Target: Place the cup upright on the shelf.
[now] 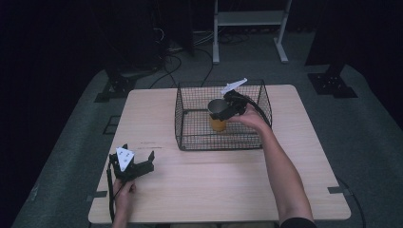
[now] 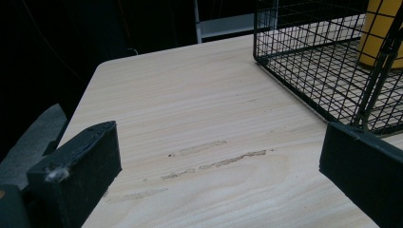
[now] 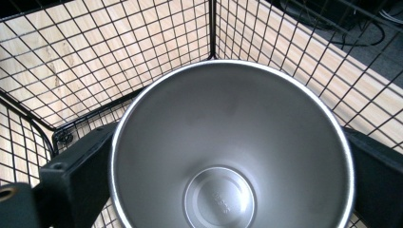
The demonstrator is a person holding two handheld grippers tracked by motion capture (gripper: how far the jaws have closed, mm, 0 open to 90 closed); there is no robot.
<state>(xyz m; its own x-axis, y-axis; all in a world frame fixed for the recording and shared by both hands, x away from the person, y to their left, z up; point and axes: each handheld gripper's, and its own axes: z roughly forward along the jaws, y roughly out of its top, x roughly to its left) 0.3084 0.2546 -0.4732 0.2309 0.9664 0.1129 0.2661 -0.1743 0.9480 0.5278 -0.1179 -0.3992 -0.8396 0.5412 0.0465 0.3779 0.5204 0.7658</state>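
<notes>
- A cup [image 1: 218, 115] is held by the right gripper [image 1: 227, 110] inside the wire basket [image 1: 190, 137], near its middle.
- The cup is yellow on the outside and shiny grey metal on the inside.
- In the right gripper view, the cup [image 3: 233, 147] is seen from above as a smooth round bowl shape with a thin bright rim.
- A flat round circle is seen at the bottom of the cup, with some tiny raised letters on it that are too small to be read.
- The right gripper [image 3: 233, 190] is clamped on the cup, with one black jaw pressed against each side of it.
- The basket is made of thin black wire crossed into small squares, and it is shaped like a box with an open top.
- The basket is set on the far half of the table [image 1: 214, 190], which is made of pale wood with soft lines in it.
- The left gripper [image 1: 139, 167] is held low over the near left part of the table, well apart from the basket.
- In the left gripper view, the left gripper [image 2: 218, 166] is spread wide with nothing between its blocky black jaws.
- Some scuffed marks [image 2: 209, 159] are seen on the wood between those jaws.
- A white three-cornered plate is carried on top of each gripper.
- A short line of dark print [image 1: 147, 145] is seen on the table, but it cannot be read.
</notes>
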